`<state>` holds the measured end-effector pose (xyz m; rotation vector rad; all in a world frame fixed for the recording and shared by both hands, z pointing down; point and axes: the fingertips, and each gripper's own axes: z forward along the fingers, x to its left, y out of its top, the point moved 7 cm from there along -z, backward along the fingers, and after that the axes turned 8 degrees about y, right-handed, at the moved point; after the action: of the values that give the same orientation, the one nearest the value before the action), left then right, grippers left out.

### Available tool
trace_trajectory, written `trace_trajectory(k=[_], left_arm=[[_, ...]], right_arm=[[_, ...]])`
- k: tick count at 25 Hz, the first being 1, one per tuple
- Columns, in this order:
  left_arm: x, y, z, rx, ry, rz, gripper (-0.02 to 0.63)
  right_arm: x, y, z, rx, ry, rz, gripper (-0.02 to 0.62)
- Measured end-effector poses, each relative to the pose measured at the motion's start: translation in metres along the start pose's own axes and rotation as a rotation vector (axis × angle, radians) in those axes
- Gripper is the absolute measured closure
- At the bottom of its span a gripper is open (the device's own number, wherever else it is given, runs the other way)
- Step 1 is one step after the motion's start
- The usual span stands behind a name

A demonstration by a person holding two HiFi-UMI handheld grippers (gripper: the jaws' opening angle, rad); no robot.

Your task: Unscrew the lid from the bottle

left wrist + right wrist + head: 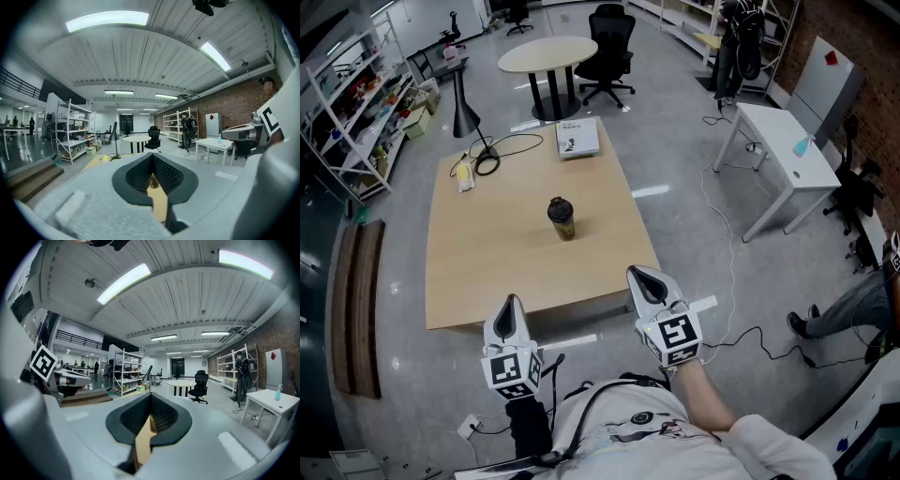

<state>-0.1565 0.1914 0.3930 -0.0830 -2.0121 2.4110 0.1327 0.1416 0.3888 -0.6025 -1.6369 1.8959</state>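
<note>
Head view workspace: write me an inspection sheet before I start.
Surface: wooden table, mostly bare.
Job's things: bottle upright mid-table, lid on.
Clutter: desk lamp, book, small yellow item at the far edge.
Grippers: left gripper and right gripper shut, empty, apart from the bottle.
Cables: black cable coiled on the table; floor cable at right.
Surroundings: round table, office chair, white desk, shelves.

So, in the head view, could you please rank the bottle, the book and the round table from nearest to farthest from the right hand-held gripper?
Starting from the right hand-held gripper:
1. Bottle, in the middle of the desk, ahead and to the gripper's left.
2. Book, at the desk's far edge.
3. Round table, on the floor beyond the desk.
</note>
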Motion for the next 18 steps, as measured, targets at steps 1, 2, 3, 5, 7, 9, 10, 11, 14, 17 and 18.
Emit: trace_trajectory(k=[1, 2, 3, 5, 7, 9, 10, 11, 14, 17, 18], left_arm=[[-0.001, 0.0, -0.001, 0.0, -0.002, -0.004, 0.603], [-0.001, -0.001, -0.001, 0.0, -0.004, -0.008, 0.603], [-0.002, -0.001, -0.002, 0.0, -0.007, -0.009, 0.603], [-0.004, -0.002, -0.002, -0.001, -0.017, -0.008, 0.603], [-0.005, -0.003, -0.002, 0.001, -0.023, -0.007, 0.603], [-0.007, -0.006, -0.004, 0.007, -0.024, -0.009, 0.603], [-0.008, -0.007, -0.005, 0.01, -0.023, -0.01, 0.603], [-0.009, -0.008, -0.006, 0.011, -0.022, -0.011, 0.603], [-0.009, -0.009, -0.009, 0.004, -0.025, -0.019, 0.603], [-0.009, -0.013, -0.009, 0.011, -0.022, -0.022, 0.602], [-0.01, -0.015, -0.009, 0.018, -0.02, -0.02, 0.601]], right_arm=[[0.001, 0.0, 0.0, 0.002, 0.004, -0.002, 0.592], [0.003, 0.0, 0.0, 0.005, 0.008, -0.003, 0.592], [0.004, 0.0, -0.001, 0.007, 0.011, -0.005, 0.592], [0.005, -0.001, -0.001, 0.01, 0.014, -0.009, 0.592], [0.005, -0.002, -0.001, 0.01, 0.013, -0.012, 0.592], [0.005, -0.002, -0.004, 0.008, 0.012, -0.013, 0.592], [0.004, -0.003, -0.005, 0.006, 0.01, -0.01, 0.592], [0.004, -0.004, -0.007, 0.0, 0.008, -0.004, 0.592], [0.003, -0.005, -0.011, -0.022, 0.013, 0.019, 0.591], [0.002, -0.011, -0.014, -0.015, 0.019, 0.023, 0.591], [0.002, -0.014, -0.015, -0.009, 0.019, 0.027, 0.59]])
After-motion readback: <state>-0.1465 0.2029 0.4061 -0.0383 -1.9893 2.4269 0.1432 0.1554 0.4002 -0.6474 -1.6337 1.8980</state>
